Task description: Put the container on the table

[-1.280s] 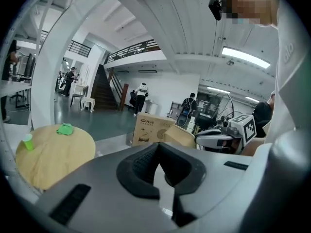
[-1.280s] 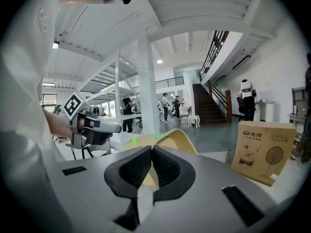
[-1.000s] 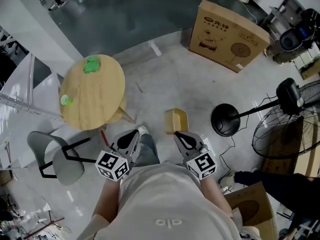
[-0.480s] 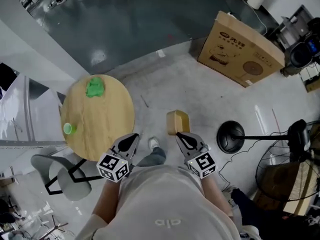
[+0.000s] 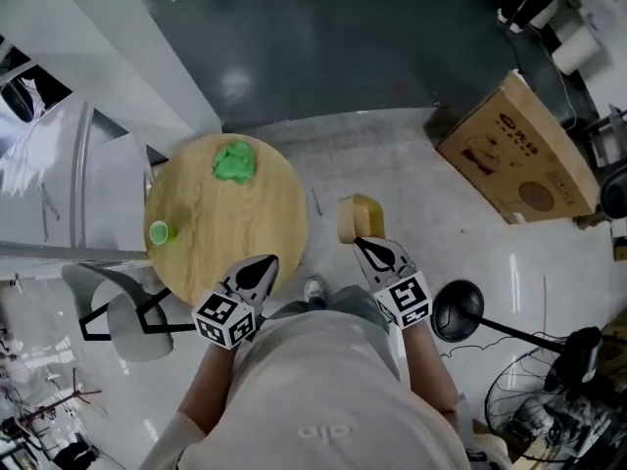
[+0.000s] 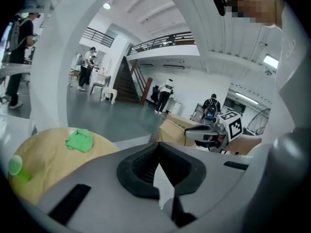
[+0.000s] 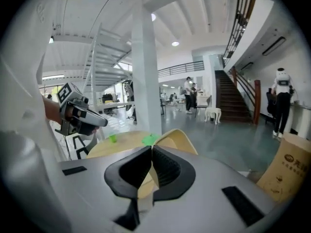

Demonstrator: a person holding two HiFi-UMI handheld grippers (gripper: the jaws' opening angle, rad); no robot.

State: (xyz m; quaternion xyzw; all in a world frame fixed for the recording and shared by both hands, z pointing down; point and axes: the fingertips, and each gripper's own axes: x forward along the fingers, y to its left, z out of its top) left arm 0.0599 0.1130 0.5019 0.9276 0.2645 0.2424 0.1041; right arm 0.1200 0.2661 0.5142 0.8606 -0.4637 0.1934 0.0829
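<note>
My right gripper (image 5: 361,244) is shut on the rim of a tan, open-topped container (image 5: 359,216) and holds it in the air over the pale floor, just right of the round wooden table (image 5: 266,225). The right gripper view has the container's curved wall (image 7: 181,141) pinched between the black pads (image 7: 165,166), with the table (image 7: 119,143) beyond it. Empty and shut, my left gripper (image 5: 268,260) hangs over the table's near edge. In the left gripper view its jaws (image 6: 158,148) meet with nothing between them.
A green cloth (image 5: 234,162) and a small green cup (image 5: 158,231) lie on the table. A grey chair (image 5: 125,311) stands at its near left. A cardboard box (image 5: 524,155) and a black fan base (image 5: 458,311) are on the floor at the right.
The person has walked towards the table, which now lies close under the left gripper. Both grippers stayed in front of the body, and the container stayed in the right one.
</note>
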